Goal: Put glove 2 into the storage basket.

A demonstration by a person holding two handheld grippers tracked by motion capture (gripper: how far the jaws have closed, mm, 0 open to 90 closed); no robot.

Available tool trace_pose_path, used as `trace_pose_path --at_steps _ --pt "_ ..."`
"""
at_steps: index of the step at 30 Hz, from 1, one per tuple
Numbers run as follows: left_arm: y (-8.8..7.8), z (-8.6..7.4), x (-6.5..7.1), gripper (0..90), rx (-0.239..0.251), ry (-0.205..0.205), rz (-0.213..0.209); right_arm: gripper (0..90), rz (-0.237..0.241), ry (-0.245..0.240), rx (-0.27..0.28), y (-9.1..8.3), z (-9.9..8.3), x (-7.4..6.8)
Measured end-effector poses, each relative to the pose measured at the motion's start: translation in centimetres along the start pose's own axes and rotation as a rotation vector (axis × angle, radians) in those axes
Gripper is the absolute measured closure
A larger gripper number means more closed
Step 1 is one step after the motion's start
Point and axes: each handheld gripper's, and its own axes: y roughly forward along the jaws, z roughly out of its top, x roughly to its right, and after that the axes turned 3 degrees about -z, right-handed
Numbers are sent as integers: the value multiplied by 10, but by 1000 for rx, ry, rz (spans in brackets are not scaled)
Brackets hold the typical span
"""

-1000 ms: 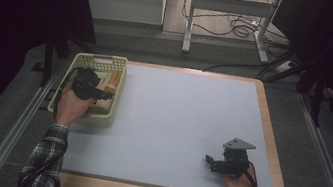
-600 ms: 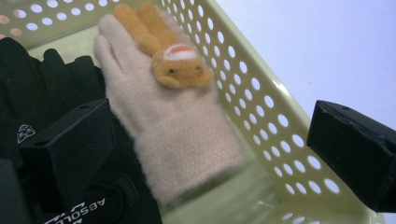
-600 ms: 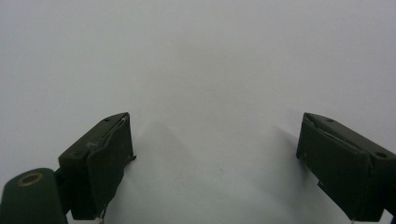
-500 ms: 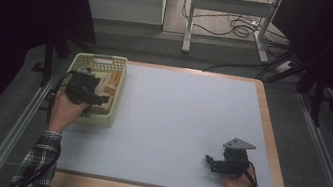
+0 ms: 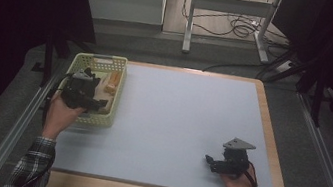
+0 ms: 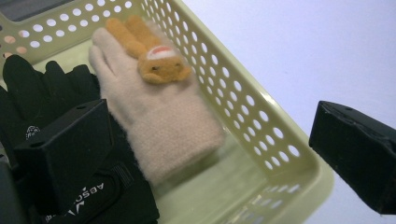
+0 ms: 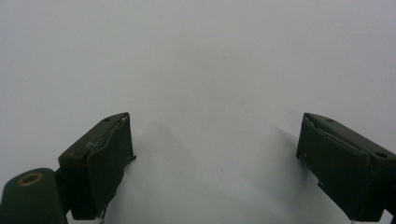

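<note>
You're reaching into the basket (image 6: 280, 140): left gripper (image 6: 205, 154) spread wide, empty. Next, drop toward eleven o'clock and close on the beige glove (image 6: 159, 121).

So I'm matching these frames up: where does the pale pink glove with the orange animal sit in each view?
High view: pale pink glove lies in the yellow-green basket at the table's left, beside the left gripper.
Left gripper view: upper centre, next to a black glove.
Right gripper view: not in it.
Shared landmark: the basket's perforated wall.

Overhead forward-down; two close tongs-mounted views
</note>
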Motion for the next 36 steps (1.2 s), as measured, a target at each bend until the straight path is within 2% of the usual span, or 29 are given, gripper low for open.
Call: trace_pose_path --at_steps 16,31,36 --pt "-12 -16 11 1 29 30 -31 103 0 1 0 0 0 0" --pt "-20 -24 25 1 49 56 -58 103 -1 0 0 0 0 0" --pt "-21 -25 30 2 56 69 -56 103 -1 0 0 0 0 0"
